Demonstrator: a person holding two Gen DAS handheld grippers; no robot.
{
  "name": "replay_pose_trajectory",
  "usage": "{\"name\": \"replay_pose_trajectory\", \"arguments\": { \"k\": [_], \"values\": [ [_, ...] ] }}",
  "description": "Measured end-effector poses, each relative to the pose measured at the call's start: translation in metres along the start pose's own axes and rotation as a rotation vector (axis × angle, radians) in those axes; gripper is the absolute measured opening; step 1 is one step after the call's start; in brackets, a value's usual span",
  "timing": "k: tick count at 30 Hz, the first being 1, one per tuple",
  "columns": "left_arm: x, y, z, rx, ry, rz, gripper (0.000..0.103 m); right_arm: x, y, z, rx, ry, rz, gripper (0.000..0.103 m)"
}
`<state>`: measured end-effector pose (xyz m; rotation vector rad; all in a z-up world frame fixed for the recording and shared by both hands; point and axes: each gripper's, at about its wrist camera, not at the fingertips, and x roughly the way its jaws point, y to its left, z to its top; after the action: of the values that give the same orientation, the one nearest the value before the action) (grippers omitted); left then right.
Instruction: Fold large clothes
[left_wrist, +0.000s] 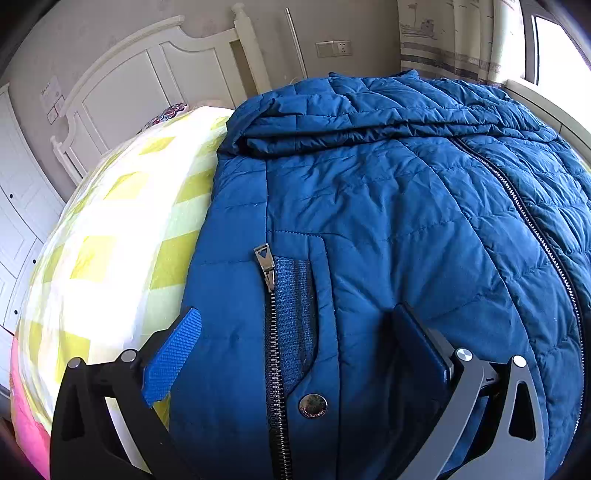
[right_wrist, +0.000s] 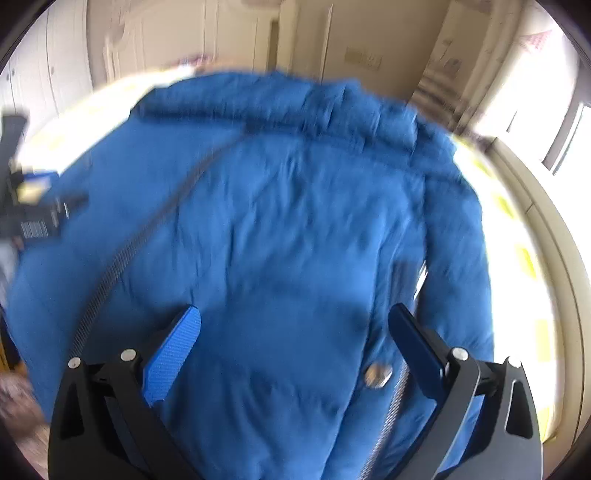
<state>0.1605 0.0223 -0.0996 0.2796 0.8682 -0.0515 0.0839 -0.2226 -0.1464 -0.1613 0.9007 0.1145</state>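
1. Bedding in a yellow-and-white check covers the bed; a blue quilted jacket lies on it, filling centre frame in both views.
2. We note the left gripper spread wide at lower frame, straddling the pocket zipper and snap button.
3. We note the right gripper likewise wide, holding nothing; this view is blurred.
4. Upper left, a white headboard stands against the wall.

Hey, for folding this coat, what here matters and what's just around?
For the job:
jacket
left claw, open
right claw, open
bed cover under the jacket

Just around:
headboard
wall socket
curtain
wardrobe
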Motion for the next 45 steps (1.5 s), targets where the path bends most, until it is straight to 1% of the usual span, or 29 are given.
{"name": "replay_pose_trajectory", "arguments": {
  "k": [1,2,4,6,9,10,11,12,13,14,15,16,17,18,19,21,22,24,27,29,31,33,35,38,39,41,42,44,45],
  "values": [
    [0.0,0.0,0.0,0.001,-0.002,0.002,0.099,-0.002,-0.002,-0.007,0.012,-0.046,0.01,0.101],
    [0.0,-0.001,0.0,0.002,-0.002,0.004,0.099,-0.002,-0.003,-0.01,0.02,-0.058,0.018,0.101],
    [0.0,0.0,0.0,-0.001,0.0,0.001,0.099,-0.005,-0.003,-0.011,0.022,-0.05,0.016,0.101],
    [-0.003,-0.002,-0.002,-0.001,-0.004,0.012,0.099,-0.013,0.0,-0.01,0.033,-0.04,-0.022,0.101],
    [-0.009,-0.002,-0.008,0.003,-0.011,0.024,0.099,-0.03,0.008,-0.021,0.006,-0.087,-0.01,0.101],
    [-0.018,0.0,-0.014,-0.017,-0.013,0.016,0.099,-0.03,0.009,-0.028,-0.003,-0.085,-0.004,0.101],
    [-0.027,0.001,-0.018,-0.035,-0.024,-0.01,0.099,-0.028,0.007,-0.035,0.0,-0.082,0.006,0.101],
    [-0.038,0.0,-0.026,-0.045,-0.043,-0.067,0.099,-0.027,0.004,-0.041,0.014,-0.093,0.022,0.101],
    [-0.045,-0.005,-0.034,-0.028,-0.051,-0.106,0.099,-0.027,-0.001,-0.047,0.033,-0.118,0.042,0.101],
    [-0.048,-0.01,-0.039,-0.005,-0.052,-0.112,0.099,-0.026,-0.004,-0.051,0.048,-0.127,0.051,0.101],
    [-0.049,-0.02,-0.048,0.043,-0.056,-0.077,0.099,-0.026,-0.004,-0.051,0.051,-0.129,0.054,0.101],
    [-0.048,-0.025,-0.054,0.067,-0.072,-0.05,0.099,-0.026,-0.003,-0.05,0.047,-0.127,0.049,0.101],
    [-0.049,-0.027,-0.059,0.073,-0.105,-0.035,0.099,-0.025,-0.001,-0.049,0.044,-0.121,0.043,0.101],
    [-0.048,-0.026,-0.062,0.059,-0.119,-0.042,0.099,-0.025,0.0,-0.048,0.047,-0.116,0.038,0.101],
    [-0.046,-0.021,-0.062,0.025,-0.105,-0.075,0.099,-0.025,0.001,-0.047,0.049,-0.116,0.035,0.101],
    [-0.04,-0.009,-0.059,-0.027,-0.047,-0.152,0.099,-0.025,0.001,-0.048,0.05,-0.118,0.036,0.101],
    [-0.039,-0.006,-0.058,-0.034,-0.03,-0.163,0.099,-0.026,0.001,-0.048,0.047,-0.109,0.036,0.101],
    [-0.047,0.003,-0.059,-0.052,-0.023,-0.15,0.099,-0.032,-0.001,-0.049,0.046,-0.098,0.031,0.1],
    [-0.073,0.027,-0.08,-0.076,-0.086,-0.174,0.099,-0.058,-0.014,-0.063,0.062,-0.163,0.003,0.1],
    [-0.078,0.04,-0.095,-0.087,-0.082,-0.18,0.099,-0.074,-0.03,-0.077,0.109,-0.196,-0.013,0.1],
    [-0.077,0.049,-0.111,-0.092,-0.062,-0.169,0.099,-0.081,-0.048,-0.098,0.16,-0.175,-0.02,0.1],
    [-0.08,0.056,-0.126,-0.105,-0.064,-0.191,0.099,-0.084,-0.059,-0.117,0.194,-0.147,-0.031,0.1],
    [-0.085,0.057,-0.138,-0.105,-0.064,-0.21,0.099,-0.087,-0.062,-0.137,0.222,-0.135,0.003,0.1],
    [-0.088,0.051,-0.149,-0.062,-0.061,-0.23,0.099,-0.086,-0.059,-0.162,0.247,-0.13,0.102,0.1],
    [-0.089,0.047,-0.153,-0.042,-0.076,-0.221,0.099,-0.081,-0.06,-0.169,0.259,-0.136,0.141,0.1],
    [-0.088,0.044,-0.153,-0.037,-0.086,-0.212,0.099,-0.072,-0.066,-0.174,0.283,-0.166,0.203,0.101],
    [-0.088,0.045,-0.152,-0.04,-0.087,-0.214,0.099,-0.063,-0.072,-0.176,0.306,-0.167,0.251,0.101],
    [-0.088,0.045,-0.15,-0.048,-0.086,-0.223,0.099,-0.05,-0.077,-0.175,0.327,-0.163,0.275,0.101],
    [-0.087,0.044,-0.149,-0.048,-0.085,-0.225,0.099,-0.042,-0.08,-0.175,0.335,-0.165,0.304,0.101]
  ]
}}
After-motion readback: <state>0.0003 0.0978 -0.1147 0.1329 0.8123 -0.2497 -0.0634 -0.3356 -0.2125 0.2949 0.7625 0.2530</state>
